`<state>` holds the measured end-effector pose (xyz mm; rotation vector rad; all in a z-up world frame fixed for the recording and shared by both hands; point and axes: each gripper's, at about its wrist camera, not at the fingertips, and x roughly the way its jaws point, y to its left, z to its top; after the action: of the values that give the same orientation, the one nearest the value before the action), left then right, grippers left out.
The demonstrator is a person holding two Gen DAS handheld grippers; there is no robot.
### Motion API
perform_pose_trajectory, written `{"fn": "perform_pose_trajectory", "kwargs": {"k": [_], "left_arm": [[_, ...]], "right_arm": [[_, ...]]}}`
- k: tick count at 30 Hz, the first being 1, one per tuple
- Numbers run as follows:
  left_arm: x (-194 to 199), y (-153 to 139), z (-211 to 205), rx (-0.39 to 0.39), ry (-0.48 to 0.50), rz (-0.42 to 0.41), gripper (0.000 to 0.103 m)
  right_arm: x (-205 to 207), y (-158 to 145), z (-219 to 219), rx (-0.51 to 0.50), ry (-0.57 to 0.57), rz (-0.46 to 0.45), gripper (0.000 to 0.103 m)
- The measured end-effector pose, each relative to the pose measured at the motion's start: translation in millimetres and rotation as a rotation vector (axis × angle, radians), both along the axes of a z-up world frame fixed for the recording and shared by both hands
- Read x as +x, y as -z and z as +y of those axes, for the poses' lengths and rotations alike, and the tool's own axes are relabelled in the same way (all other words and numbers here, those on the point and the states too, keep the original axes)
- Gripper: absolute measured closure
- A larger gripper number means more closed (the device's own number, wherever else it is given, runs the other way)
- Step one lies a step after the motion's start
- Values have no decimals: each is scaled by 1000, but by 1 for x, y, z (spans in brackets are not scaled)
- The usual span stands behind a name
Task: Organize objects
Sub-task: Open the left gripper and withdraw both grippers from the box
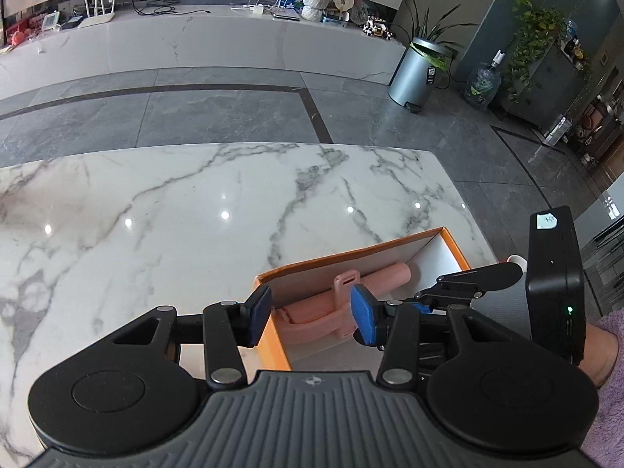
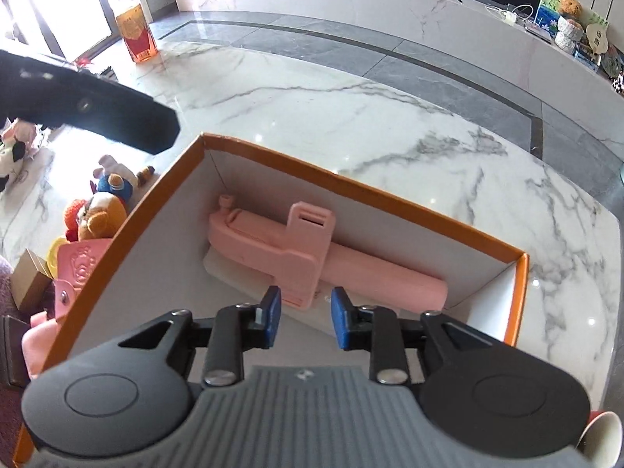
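Observation:
An open white box with an orange rim stands on the marble table. A pink folding stick with a clip lies inside along the far wall. My right gripper hovers inside the box just in front of the clip's near end. Its blue pads stand apart and do not press on the clip. My left gripper hangs above the box's left corner, open with nothing between its pads. A black part of the left tool shows blurred at upper left in the right wrist view.
Plush toys, a pink pouch and a small cardboard box lie left of the orange box. A white cup sits at lower right. A red-orange carton stands far left. A purple sleeve is at the right.

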<state>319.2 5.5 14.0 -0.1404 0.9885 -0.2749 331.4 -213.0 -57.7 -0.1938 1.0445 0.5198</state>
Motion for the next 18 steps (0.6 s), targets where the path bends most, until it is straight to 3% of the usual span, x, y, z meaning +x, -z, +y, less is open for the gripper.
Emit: {"fn": "perform_pose_trajectory", "kwargs": {"k": [4, 8, 18], "left_arm": [[-10, 5, 17, -15, -14, 19, 50], [-20, 8, 36, -27, -41, 18, 49], [-61, 4, 68, -20, -45, 1, 48]], "right_arm": [[5, 10, 12, -42, 42, -21, 68], [20, 11, 10, 38, 130, 28, 62], [12, 3, 18, 25, 155, 0, 63]]}}
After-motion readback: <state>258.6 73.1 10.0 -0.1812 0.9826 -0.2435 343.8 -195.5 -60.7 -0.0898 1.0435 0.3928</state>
